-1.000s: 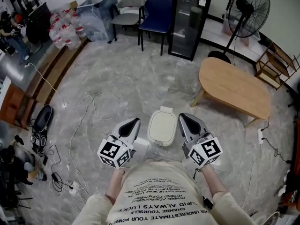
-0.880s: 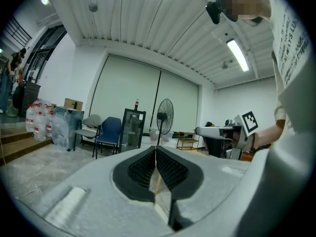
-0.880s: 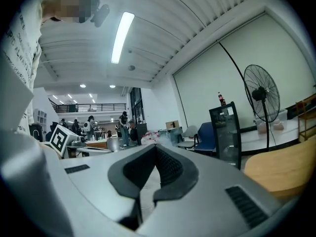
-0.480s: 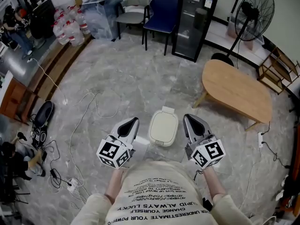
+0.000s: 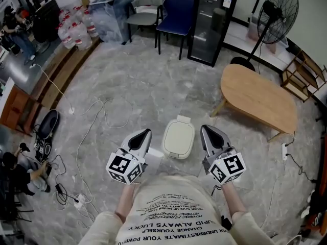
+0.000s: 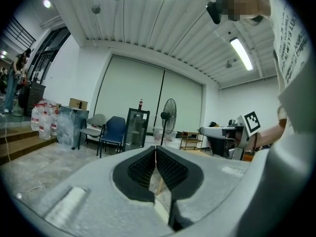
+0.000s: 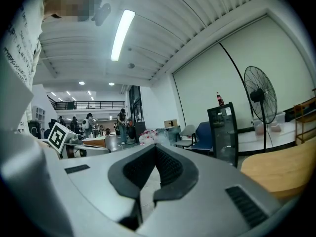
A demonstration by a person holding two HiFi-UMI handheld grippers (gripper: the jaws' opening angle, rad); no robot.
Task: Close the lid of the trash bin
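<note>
A small cream trash bin [image 5: 178, 137] stands on the marble floor right in front of me, seen from above, its lid lying flat down on it. My left gripper [image 5: 144, 133] hangs level just left of the bin, apart from it, jaws shut and empty. At the bin's right side my right gripper [image 5: 206, 130] is likewise held level, shut on nothing. In the left gripper view the left gripper's [image 6: 156, 149] dark pads meet at the tip. The right gripper view shows the right gripper's [image 7: 155, 147] pads closed too. The bin is in neither gripper view.
An oval wooden table [image 5: 258, 97] stands to the right. A black glass-door cabinet [image 5: 213, 24], a floor fan [image 5: 278, 9] and two chairs [image 5: 176, 11] line the far wall. Cables [image 5: 92, 131] and a dark bag [image 5: 47, 129] lie on the floor at left.
The head view has shifted slightly. Both grippers and the bin stand as before.
</note>
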